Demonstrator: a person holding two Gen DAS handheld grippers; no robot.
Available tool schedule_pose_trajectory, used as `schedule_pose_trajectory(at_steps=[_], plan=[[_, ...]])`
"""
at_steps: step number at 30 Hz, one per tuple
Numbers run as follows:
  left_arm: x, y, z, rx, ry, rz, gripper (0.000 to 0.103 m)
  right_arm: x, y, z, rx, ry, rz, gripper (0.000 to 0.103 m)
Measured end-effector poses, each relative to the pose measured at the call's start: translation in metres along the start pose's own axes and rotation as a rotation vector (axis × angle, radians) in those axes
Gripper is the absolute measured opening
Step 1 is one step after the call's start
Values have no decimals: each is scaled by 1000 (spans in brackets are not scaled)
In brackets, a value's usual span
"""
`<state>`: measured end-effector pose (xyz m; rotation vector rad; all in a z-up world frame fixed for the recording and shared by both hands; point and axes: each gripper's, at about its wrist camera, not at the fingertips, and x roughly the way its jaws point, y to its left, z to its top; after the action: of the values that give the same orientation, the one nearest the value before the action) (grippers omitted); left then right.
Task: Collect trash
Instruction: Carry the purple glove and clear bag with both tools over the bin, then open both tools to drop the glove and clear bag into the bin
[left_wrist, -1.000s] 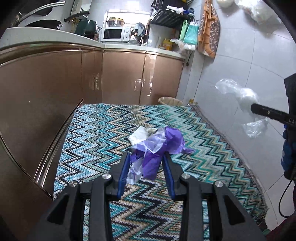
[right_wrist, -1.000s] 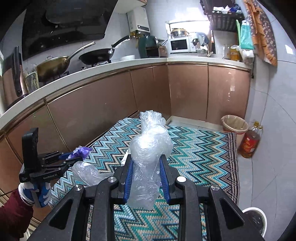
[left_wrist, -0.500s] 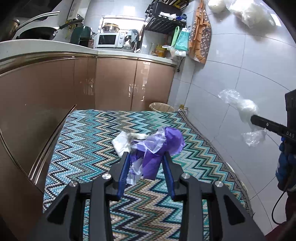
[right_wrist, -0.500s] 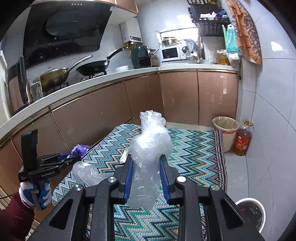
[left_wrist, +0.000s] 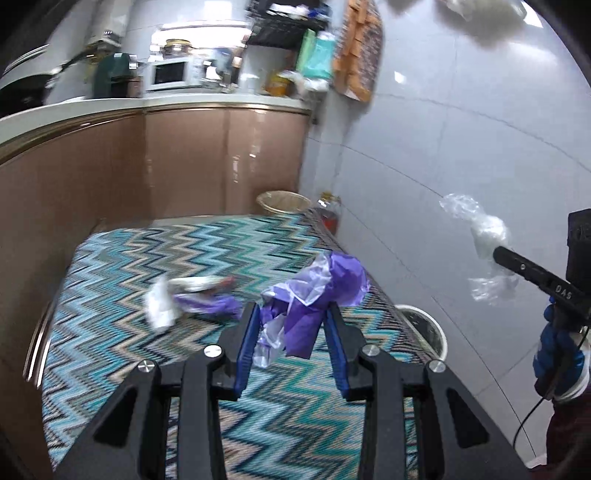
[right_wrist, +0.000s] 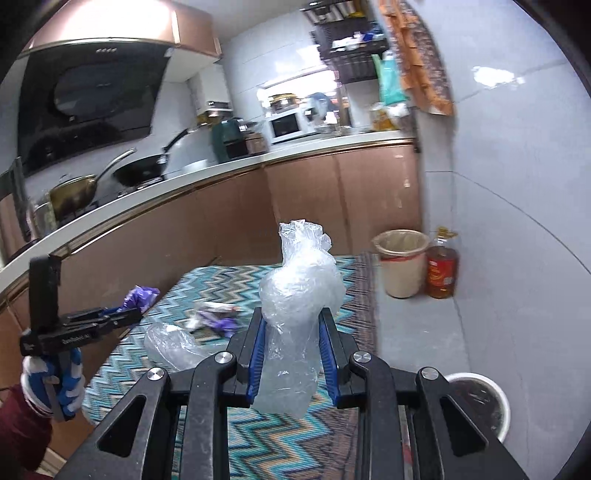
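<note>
Trash rides clear of the rug (left_wrist: 122, 266): the left gripper (left_wrist: 291, 325) clenches a purple wad (left_wrist: 317, 291), the right gripper (right_wrist: 291, 325) a clear bag (right_wrist: 299, 291), held aloft likely for carrying to the bin (right_wrist: 400, 254) past the rug's far right corner. More scraps (left_wrist: 192, 295) lie mid-rug.

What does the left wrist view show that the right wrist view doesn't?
Only the left wrist view shows the purple plastic scrap up close, clamped in the left hand-held gripper, and the right hand-held gripper from the side.

Only the right wrist view shows the stove pans, the range hood, and the clear plastic bag up close, clamped in the right hand-held gripper.

Both show the zigzag rug, loose trash on it, the lined bin, the oil bottle and the white bucket.
</note>
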<state>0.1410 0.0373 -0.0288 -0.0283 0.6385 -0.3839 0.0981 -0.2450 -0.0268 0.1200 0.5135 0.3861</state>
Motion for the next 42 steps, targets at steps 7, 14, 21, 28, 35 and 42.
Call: schedule_pose_trajectory(at_steps=[7,14,21,28,35,42], plan=[[73,-95,22,111,111,-126,33,-14,-86,-24,133,-3,-107,26],[154,-185,31,202,233,-245,33,-9,-154,-46,202,56,-215,26],[232,-244,20,256,356,-281,34,15,-208,-64,266,126,-283,28],[286,-267,9,260,419,-285,34,35,-249,-81,311,191,-308,28],[323,-280,-5,245,478,-268,34,53,-269,-90,336,235,-327,28],[362,-288,-14,231,550,-258,36,66,-286,-103,356,285,-350,37]])
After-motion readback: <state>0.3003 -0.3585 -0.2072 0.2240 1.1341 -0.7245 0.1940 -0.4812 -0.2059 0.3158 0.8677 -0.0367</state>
